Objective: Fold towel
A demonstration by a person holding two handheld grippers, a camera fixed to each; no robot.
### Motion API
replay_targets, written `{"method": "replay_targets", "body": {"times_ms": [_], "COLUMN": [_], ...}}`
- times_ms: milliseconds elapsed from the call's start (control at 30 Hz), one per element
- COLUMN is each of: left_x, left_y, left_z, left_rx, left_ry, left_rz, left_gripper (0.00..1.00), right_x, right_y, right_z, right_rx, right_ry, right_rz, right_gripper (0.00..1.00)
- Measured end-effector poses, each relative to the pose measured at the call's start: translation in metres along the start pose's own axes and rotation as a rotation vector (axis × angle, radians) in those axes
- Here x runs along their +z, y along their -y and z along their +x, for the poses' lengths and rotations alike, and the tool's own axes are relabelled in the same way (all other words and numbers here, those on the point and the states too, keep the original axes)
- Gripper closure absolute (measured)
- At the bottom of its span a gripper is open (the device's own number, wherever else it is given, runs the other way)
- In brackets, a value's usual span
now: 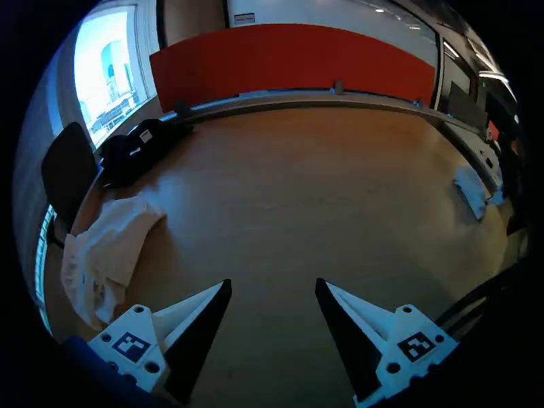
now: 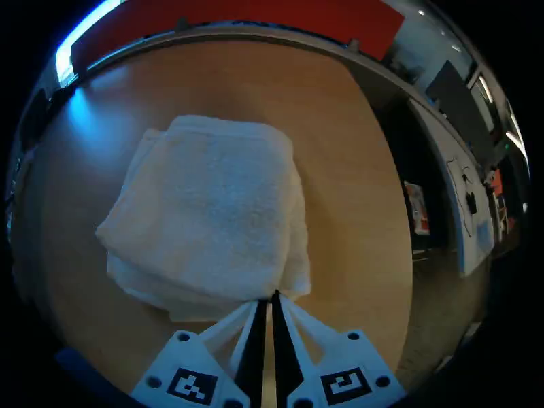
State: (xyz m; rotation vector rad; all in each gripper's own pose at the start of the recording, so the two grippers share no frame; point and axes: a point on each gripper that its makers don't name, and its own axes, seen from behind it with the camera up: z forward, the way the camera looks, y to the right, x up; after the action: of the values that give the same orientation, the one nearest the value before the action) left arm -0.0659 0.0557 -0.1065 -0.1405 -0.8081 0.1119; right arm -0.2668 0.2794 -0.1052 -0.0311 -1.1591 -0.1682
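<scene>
The folded towel [image 2: 211, 217] lies flat on the wooden table [image 2: 340, 136] in the right gripper view, a thick white stack with its layered edges showing along the near and left sides. Its near edge meets the tips of the right gripper [image 2: 270, 299], whose fingers are drawn together with only a thin slit between them. Whether any cloth is caught in that slit cannot be told. Bare wood runs all round the towel, with a wide strip to its right before the table's edge drops away.

The left gripper view looks elsewhere. The left gripper [image 1: 273, 281] hangs over bare tabletop with its fingers spread wide and nothing between them. A crumpled white cloth [image 1: 102, 258] lies heaped near the table's left edge, well apart from the fingers. Beyond it sits a black bag [image 1: 136, 146], beside a dark chair [image 1: 68, 170]. A small pale cloth [image 1: 471, 190] rests near the far right edge. A red partition [image 1: 292, 61] stands behind the table's back rim, with a bright window [image 1: 109, 68] to its left.
</scene>
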Motion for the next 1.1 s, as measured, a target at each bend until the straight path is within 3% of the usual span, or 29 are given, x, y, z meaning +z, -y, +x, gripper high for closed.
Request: {"method": "replay_targets", "body": {"times_ms": [200, 367, 867, 933, 1000, 1100], "left_x": [0.001, 0.001, 0.001, 0.001, 0.000, 0.000], "left_y": [0.000, 0.001, 0.000, 0.000, 0.000, 0.001], "left_z": [0.002, 0.003, 0.008, 0.008, 0.009, 0.009], "left_rx": [-0.002, -0.005, -0.007, -0.006, -0.006, -0.005], "left_ry": [-0.002, -0.004, -0.016, -0.018, -0.020, -0.022], "left_rz": [-0.001, -0.001, -0.007, -0.008, -0.008, -0.010], "left_gripper": [0.09, 0.09, 0.09, 0.09, 0.09, 0.09], "right_x": [-0.005, -0.011, -0.032, -0.035, -0.039, -0.045], "right_y": [0.000, -0.003, -0.007, -0.005, -0.004, -0.001], "right_z": [0.001, 0.001, -0.002, 0.000, 0.003, 0.010], "right_rx": [0.003, 0.015, 0.026, 0.035, 0.043, 0.055], "right_ry": [-0.016, -0.037, -0.083, -0.098, -0.115, -0.143], "right_rz": [-0.003, -0.011, -0.042, -0.038, -0.034, -0.031], "right_gripper": [0.86, 0.69, 0.33, 0.21, 0.01, 0.00]}}
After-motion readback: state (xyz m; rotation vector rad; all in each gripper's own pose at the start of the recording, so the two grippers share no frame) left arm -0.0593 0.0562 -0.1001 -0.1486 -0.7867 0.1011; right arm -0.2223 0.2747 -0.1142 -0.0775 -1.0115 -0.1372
